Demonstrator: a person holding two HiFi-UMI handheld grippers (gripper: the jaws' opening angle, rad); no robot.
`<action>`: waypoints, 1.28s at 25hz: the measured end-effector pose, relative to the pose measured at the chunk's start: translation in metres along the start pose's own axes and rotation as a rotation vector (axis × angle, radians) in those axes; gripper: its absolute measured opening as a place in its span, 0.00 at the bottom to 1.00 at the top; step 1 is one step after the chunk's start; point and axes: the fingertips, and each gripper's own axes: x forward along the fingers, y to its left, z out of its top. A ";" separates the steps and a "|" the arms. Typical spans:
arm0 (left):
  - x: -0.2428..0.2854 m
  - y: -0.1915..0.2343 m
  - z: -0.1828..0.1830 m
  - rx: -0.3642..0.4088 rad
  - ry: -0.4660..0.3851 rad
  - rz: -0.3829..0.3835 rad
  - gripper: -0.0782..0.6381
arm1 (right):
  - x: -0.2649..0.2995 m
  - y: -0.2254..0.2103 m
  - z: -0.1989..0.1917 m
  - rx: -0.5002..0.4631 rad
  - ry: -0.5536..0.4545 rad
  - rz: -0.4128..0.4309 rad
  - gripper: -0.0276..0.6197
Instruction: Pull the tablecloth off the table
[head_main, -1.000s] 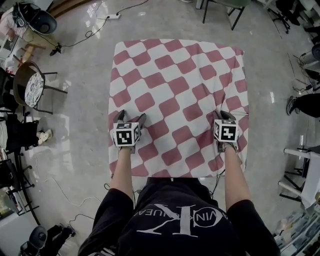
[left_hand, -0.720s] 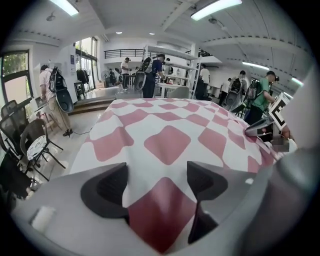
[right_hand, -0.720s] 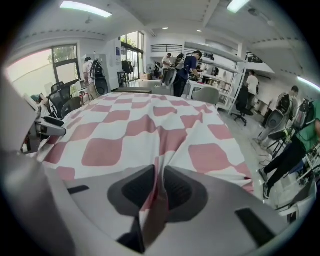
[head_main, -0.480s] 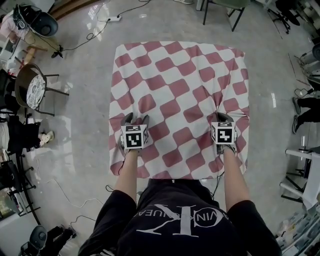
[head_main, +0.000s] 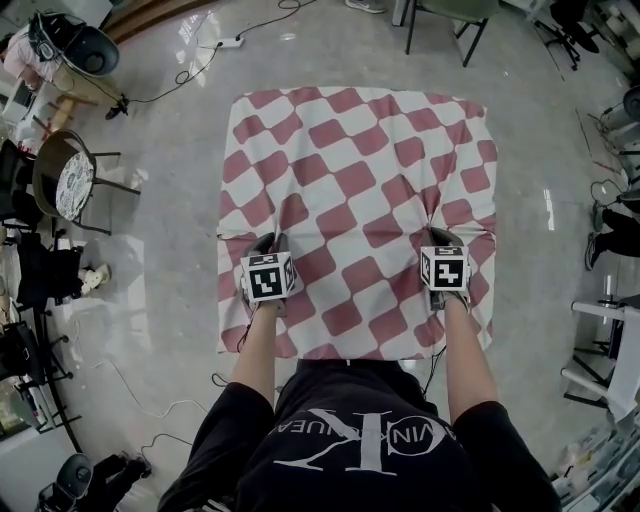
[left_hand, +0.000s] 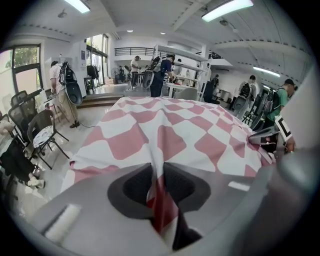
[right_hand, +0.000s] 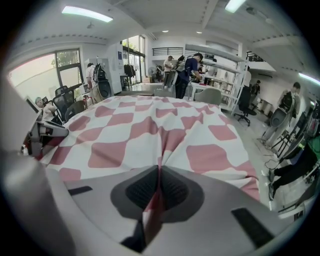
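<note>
Your right claw (head_main: 446, 238) has just clamped a fold of tablecloth (head_main: 350, 160); your left claw (head_main: 268, 242) is closing on another (probably caught): pull.

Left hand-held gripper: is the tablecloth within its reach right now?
Probably yes: the left hand-held gripper sits on the tablecloth, jaws closing on a pinched fold of it, with nothing in the way.

I'm in a big open lab or workshop: strip lights (left_hand: 227, 9) overhead, shelves (right_hand: 215, 55) at the back, people (left_hand: 162, 75) working there — chairs (head_main: 65, 180) and cables (head_main: 190, 60) on a polished floor (head_main: 150, 260).
</note>
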 end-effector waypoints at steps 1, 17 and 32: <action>-0.001 0.000 -0.001 -0.015 0.003 -0.004 0.22 | -0.001 0.000 0.000 0.009 -0.006 0.009 0.08; -0.009 -0.002 -0.007 -0.046 -0.032 0.025 0.14 | -0.006 0.001 0.000 -0.010 -0.049 0.092 0.08; -0.026 -0.011 -0.024 -0.055 -0.063 0.003 0.13 | -0.024 0.003 -0.017 0.049 -0.108 0.132 0.06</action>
